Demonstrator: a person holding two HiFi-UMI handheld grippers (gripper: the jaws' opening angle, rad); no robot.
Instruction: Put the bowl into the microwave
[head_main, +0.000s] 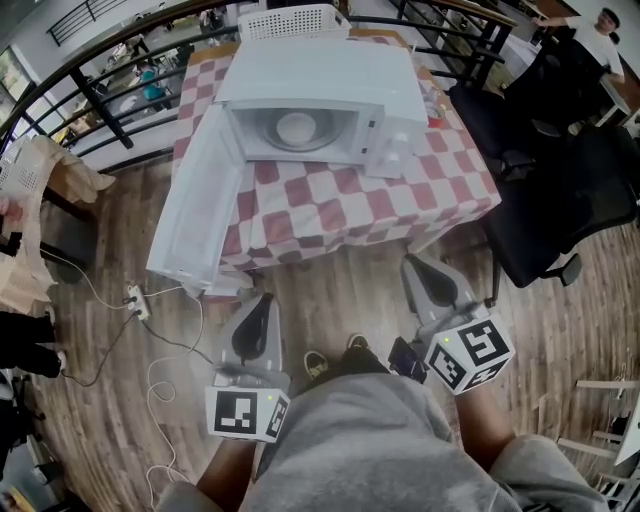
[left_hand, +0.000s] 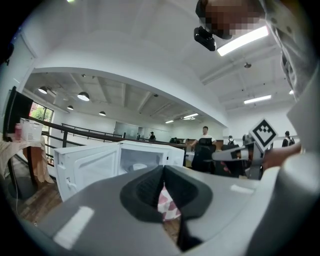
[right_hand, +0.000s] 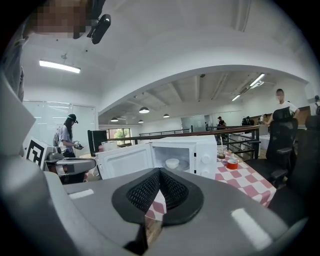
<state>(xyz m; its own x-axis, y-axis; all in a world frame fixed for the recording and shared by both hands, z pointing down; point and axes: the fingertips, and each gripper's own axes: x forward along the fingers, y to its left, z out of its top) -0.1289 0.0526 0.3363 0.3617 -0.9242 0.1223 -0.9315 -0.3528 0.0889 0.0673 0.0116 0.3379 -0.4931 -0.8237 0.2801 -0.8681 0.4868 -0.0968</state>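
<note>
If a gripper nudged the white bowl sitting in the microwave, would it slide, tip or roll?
The bowl looks low and wide, so it is probably stable and unlikely to tip. Its smooth white surface suggests something rigid, likely sliding on the turntable rather than rolling.

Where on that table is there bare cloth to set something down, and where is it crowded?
Bare: the checked cloth between the microwave front and the table's near edge, widest toward the right corner. Crowded: the open door blocks the left, a white basket sits behind, a cup and red tub stand right of the microwave.
</note>
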